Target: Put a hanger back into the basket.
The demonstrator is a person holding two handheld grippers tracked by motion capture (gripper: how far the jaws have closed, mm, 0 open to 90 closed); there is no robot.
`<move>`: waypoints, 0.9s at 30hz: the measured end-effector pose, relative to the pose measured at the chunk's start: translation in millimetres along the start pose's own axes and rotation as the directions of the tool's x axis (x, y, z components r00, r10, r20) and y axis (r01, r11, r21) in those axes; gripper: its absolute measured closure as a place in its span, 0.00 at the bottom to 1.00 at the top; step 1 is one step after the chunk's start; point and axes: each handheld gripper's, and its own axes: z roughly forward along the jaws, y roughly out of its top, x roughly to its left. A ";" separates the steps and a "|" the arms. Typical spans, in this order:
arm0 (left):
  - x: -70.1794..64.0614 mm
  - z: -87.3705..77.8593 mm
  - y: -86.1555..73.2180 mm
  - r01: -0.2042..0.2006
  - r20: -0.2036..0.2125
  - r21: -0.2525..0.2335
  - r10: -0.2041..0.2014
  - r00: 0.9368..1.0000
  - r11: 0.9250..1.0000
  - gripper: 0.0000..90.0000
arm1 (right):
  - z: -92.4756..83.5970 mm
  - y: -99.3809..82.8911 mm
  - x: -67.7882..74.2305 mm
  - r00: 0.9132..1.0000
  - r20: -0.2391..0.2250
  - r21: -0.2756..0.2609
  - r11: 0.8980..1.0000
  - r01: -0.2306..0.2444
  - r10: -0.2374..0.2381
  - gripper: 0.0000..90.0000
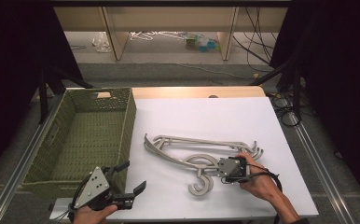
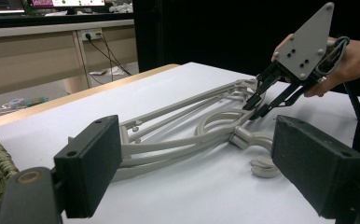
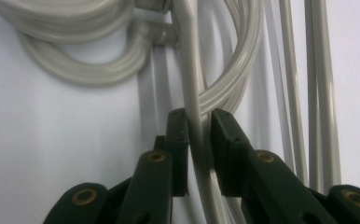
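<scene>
The work looks barely begun: the hangers (image 1: 187, 151) all lie in a loose pile on the white table (image 1: 178, 116), at about 5 o'clock from its middle, and the basket (image 1: 82, 135) at 9 o'clock holds nothing. The right gripper (image 1: 222, 169) sits low over the pile near the hooks, its jaws closed to a narrow gap around one thin arm of a hanger (image 3: 194, 116); whether they already pinch it I cannot tell, though they appear to touch both sides. The left gripper (image 1: 131, 179) waits at 7 o'clock, just beside the basket's near corner, jaws spread wide and holding nothing. Lifting and moving the hangers probably remains. They are pale grey, smooth, ribbed plastic with curled hooks and slim rails, tangled together; the basket is olive, coarse woven, straight-walled with cut handles.
</scene>
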 end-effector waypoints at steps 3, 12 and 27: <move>0.4 0.2 0.3 -0.016 0.002 0.002 0.016 1.000 1.000 0.18 | -6.2 1.4 -2.3 1.000 -0.001 -0.021 0.999 0.031 -0.031 0.88; -14.7 10.5 2.1 -0.051 0.016 0.012 0.051 0.999 0.999 0.18 | -22.8 5.7 -7.7 0.998 0.003 -0.073 0.995 0.068 -0.068 0.90; -29.6 86.8 10.8 -0.336 -0.008 0.207 0.345 0.938 0.919 0.28 | -48.2 8.9 -10.4 0.999 -0.045 -0.157 0.987 0.016 -0.023 0.91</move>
